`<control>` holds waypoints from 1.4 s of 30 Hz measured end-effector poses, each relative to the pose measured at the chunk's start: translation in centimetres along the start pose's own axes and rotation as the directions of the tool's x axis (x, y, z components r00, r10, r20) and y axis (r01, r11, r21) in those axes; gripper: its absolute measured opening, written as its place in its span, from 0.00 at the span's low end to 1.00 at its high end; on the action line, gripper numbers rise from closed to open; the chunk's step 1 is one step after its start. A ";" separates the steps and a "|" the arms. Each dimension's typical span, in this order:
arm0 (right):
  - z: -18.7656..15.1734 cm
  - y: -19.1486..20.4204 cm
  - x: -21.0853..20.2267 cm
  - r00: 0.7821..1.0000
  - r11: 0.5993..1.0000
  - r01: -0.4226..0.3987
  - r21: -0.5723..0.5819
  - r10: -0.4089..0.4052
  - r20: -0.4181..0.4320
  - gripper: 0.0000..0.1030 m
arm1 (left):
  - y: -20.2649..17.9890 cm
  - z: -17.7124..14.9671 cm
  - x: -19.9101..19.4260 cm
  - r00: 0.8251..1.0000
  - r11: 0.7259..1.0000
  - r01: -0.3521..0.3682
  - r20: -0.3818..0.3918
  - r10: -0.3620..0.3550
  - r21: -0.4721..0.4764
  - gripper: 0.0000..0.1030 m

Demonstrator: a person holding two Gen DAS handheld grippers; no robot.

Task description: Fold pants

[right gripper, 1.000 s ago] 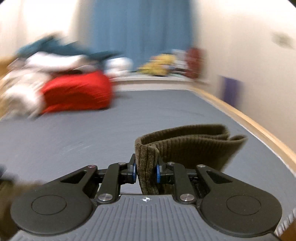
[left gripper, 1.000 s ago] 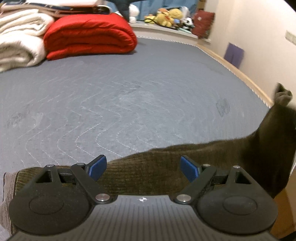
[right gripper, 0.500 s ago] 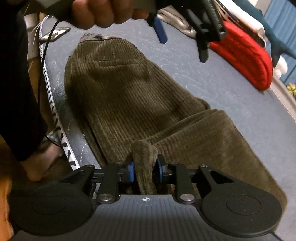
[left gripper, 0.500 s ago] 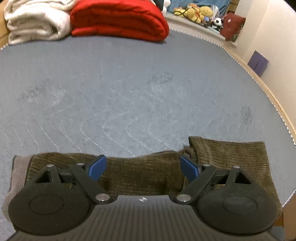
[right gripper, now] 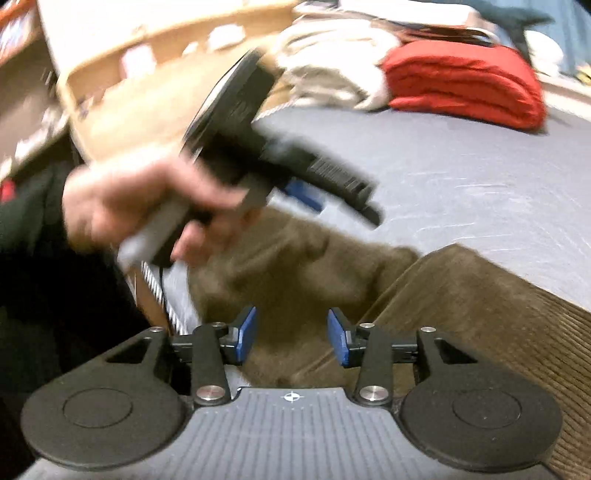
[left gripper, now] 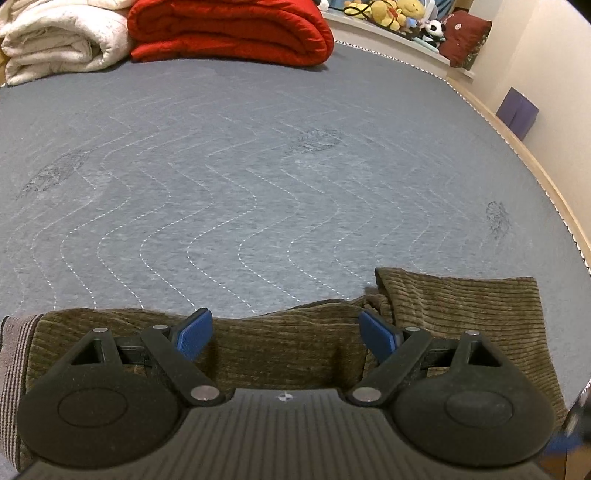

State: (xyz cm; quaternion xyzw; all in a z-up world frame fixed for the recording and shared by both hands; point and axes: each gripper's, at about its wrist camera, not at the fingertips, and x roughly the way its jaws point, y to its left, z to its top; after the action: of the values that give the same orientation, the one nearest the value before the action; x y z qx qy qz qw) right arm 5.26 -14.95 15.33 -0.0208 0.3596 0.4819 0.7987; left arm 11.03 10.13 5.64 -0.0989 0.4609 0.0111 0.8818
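The left gripper (left gripper: 286,334) had its blue pads (left gripper: 194,332) spread wide, grasping nothing, low over the pants (left gripper: 280,350). The right gripper (right gripper: 291,336) was likewise released, hovering above the same cloth. The person's left hand (right gripper: 147,206) gripped its tool's handle, tilted above the fabric. The brown corduroy pants lay folded along the near edge of the grey bed (left gripper: 258,166), a red quilt (left gripper: 229,29) far behind.

- The brown corduroy pants (left gripper: 461,314) lie along the near edge of the grey quilted bed (left gripper: 258,166), their right end folded over on top.
- The folded red blanket (left gripper: 229,29) sits at the far side, with the cream blanket (left gripper: 55,44) to its left.
- The stuffed toys (left gripper: 388,11) sit on a ledge behind the bed, far right.
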 end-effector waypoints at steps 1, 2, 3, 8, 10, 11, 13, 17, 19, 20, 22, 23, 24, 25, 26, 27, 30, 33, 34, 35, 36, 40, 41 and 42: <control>0.4 -0.9 -0.5 1.000 1.000 0.011 0.030 -0.011 0.021 0.44 | 0.1 0.1 0.0 1.000 1.000 0.005 0.003 -0.005 -0.003 0.87; 0.8 -1.8 -1.0 0.998 0.997 0.034 0.063 -0.037 0.047 0.45 | 0.2 0.3 0.0 1.000 1.000 0.009 0.011 -0.009 -0.008 0.87; 1.1 -2.7 -1.4 0.995 0.994 0.063 0.094 -0.070 0.071 0.46 | 0.4 0.5 -0.2 1.000 1.000 0.018 0.025 -0.018 -0.013 0.86; 2.1 -8.3 -5.8 0.920 0.898 0.266 0.351 -0.345 0.186 0.49 | 1.4 1.1 -0.1 0.990 0.990 0.134 0.048 -0.131 -0.051 0.65; 1.9 -10.4 -7.5 0.864 0.821 0.359 0.444 -0.473 0.175 0.55 | 1.2 0.9 0.8 0.982 0.980 0.189 0.018 -0.188 -0.061 0.63; 1.7 -11.4 -8.0 0.841 0.784 0.394 0.479 -0.518 0.155 0.56 | 0.8 0.7 1.5 0.974 0.972 0.227 -0.014 -0.228 -0.055 0.63; 1.1 -13.5 -8.9 0.812 0.711 0.448 0.542 -0.577 0.086 0.57 | -0.1 0.2 2.6 0.955 0.958 0.285 -0.066 -0.288 -0.041 0.63; -0.8 -16.8 -9.3 0.790 0.597 0.496 0.630 -0.611 -0.043 0.57 | -2.4 -0.7 4.4 0.936 0.944 0.329 -0.133 -0.325 0.007 0.63; -1.7 -17.9 -8.5 0.785 0.559 0.525 0.642 -0.610 -0.110 0.59 | -3.1 -0.9 5.3 0.935 0.944 0.328 -0.152 -0.321 0.022 0.64; -2.2 -18.3 -8.3 0.784 0.546 0.534 0.646 -0.605 -0.137 0.60 | -3.5 -1.0 5.7 0.936 0.944 0.327 -0.152 -0.318 0.037 0.64; -2.9 -18.8 -7.8 0.788 0.529 0.541 0.654 -0.590 -0.174 0.63 | -4.4 -1.2 6.3 0.930 0.934 0.348 -0.156 -0.333 0.083 0.63; -3.2 -19.1 -7.7 0.790 0.522 0.541 0.659 -0.584 -0.186 0.64 | -4.9 -1.4 6.6 0.920 0.922 0.373 -0.169 -0.354 0.103 0.63; -3.5 -19.5 -7.3 0.792 0.518 0.541 0.662 -0.578 -0.195 0.65 | -5.2 -1.6 6.8 0.919 0.920 0.374 -0.176 -0.352 0.115 0.59; -3.7 -19.7 -7.3 0.793 0.516 0.543 0.662 -0.574 -0.203 0.66 | -5.7 -2.0 6.8 0.929 0.924 0.353 -0.172 -0.327 0.147 0.41; -3.9 -20.0 -7.4 0.794 0.515 0.546 0.660 -0.570 -0.211 0.67 | -6.0 -2.1 6.8 0.938 0.925 0.332 -0.169 -0.303 0.186 0.29; -4.2 -20.1 -7.5 0.794 0.515 0.549 0.659 -0.568 -0.217 0.67 | -6.1 -2.2 6.6 0.936 0.918 0.340 -0.167 -0.310 0.204 0.22; -4.4 -20.3 -7.4 0.792 0.513 0.557 0.654 -0.566 -0.230 0.67 | -5.7 -1.6 3.9 0.920 0.891 0.391 -0.114 -0.374 0.230 0.19; -4.3 -20.1 -6.8 0.783 0.526 0.576 0.626 -0.574 -0.238 0.67 | -4.5 -0.9 1.2 0.902 0.876 0.428 -0.053 -0.427 0.222 0.19; -4.3 -20.0 -6.7 0.783 0.533 0.578 0.618 -0.575 -0.237 0.67 | -3.9 -0.7 0.6 0.907 0.882 0.417 -0.038 -0.420 0.219 0.19; -4.3 -19.9 -6.7 0.787 0.542 0.574 0.614 -0.572 -0.231 0.67 | -3.4 -0.7 0.2 0.919 0.894 0.389 -0.029 -0.393 0.225 0.19; -4.2 -19.8 -6.7 0.792 0.551 0.568 0.612 -0.568 -0.225 0.67 | -2.9 -0.7 0.1 0.939 0.910 0.339 -0.022 -0.344 0.239 0.19; -4.2 -19.7 -6.5 0.808 0.584 0.554 0.594 -0.550 -0.213 0.69 | -1.6 -1.6 3.1 0.959 0.942 0.271 -0.139 -0.247 0.199 0.32; -4.3 -19.6 -6.3 0.815 0.597 0.550 0.584 -0.536 -0.220 0.70 | -1.6 -1.6 3.5 0.968 0.949 0.237 -0.139 -0.211 0.210 0.35; -4.4 -19.5 -6.0 0.819 0.607 0.551 0.573 -0.526 -0.229 0.70 | -1.7 -1.5 3.3 0.977 0.954 0.202 -0.117 -0.180 0.220 0.42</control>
State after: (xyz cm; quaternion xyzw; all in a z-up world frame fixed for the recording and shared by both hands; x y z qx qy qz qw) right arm 16.44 -31.58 9.55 0.1247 0.4881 0.0744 0.8606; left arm 11.90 7.95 2.34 -0.0403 0.4892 -0.1325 0.8611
